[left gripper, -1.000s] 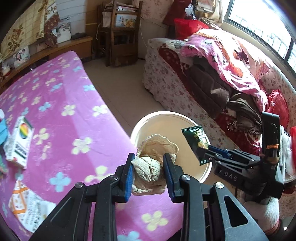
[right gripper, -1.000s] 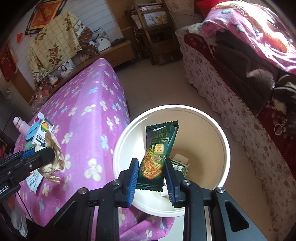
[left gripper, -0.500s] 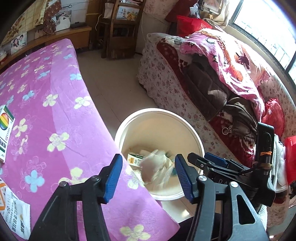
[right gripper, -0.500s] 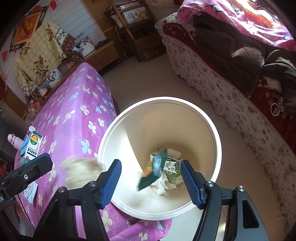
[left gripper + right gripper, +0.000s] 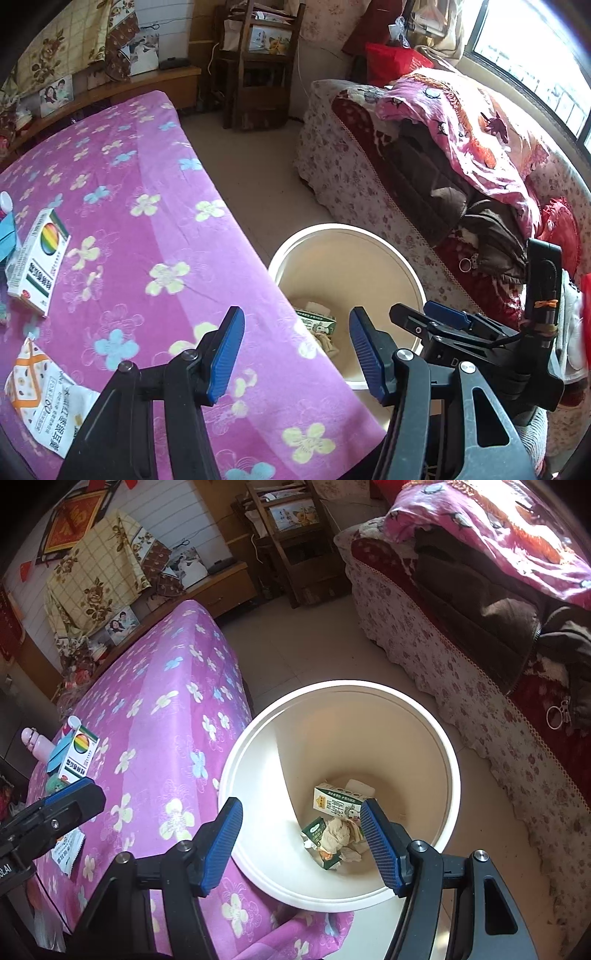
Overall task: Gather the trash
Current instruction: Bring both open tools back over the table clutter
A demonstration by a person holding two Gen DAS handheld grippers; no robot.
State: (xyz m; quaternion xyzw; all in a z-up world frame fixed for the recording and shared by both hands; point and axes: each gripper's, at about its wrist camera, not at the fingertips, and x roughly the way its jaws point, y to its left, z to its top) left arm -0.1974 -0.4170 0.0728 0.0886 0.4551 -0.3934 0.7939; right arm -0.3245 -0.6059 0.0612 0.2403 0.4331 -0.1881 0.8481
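A white bin (image 5: 231, 771) stands on the floor beside the table's corner. At its bottom lie a crumpled beige paper (image 5: 338, 834), a green snack wrapper (image 5: 314, 830) and a small carton (image 5: 332, 799). My right gripper (image 5: 301, 830) hangs open above the bin, nothing between its blue pads. My left gripper (image 5: 295, 343) is open and empty over the table's edge, where the bin's rim (image 5: 406, 266) meets it. The carton (image 5: 317, 321) shows between its fingers, far below. In the left wrist view the right gripper (image 5: 443, 321) sits to the right.
A table under a pink flowered cloth (image 5: 147, 221) carries a rainbow-marked box (image 5: 38, 258) and a printed packet (image 5: 44, 410) at the left. A pink bottle (image 5: 33, 744) stands farther back. A sofa piled with clothes (image 5: 443, 177) lies right of the bin, bare floor between them.
Both grippers opened. The crumpled paper left the left gripper and the green wrapper left the right one; both fell into the bin and now lie at its bottom.
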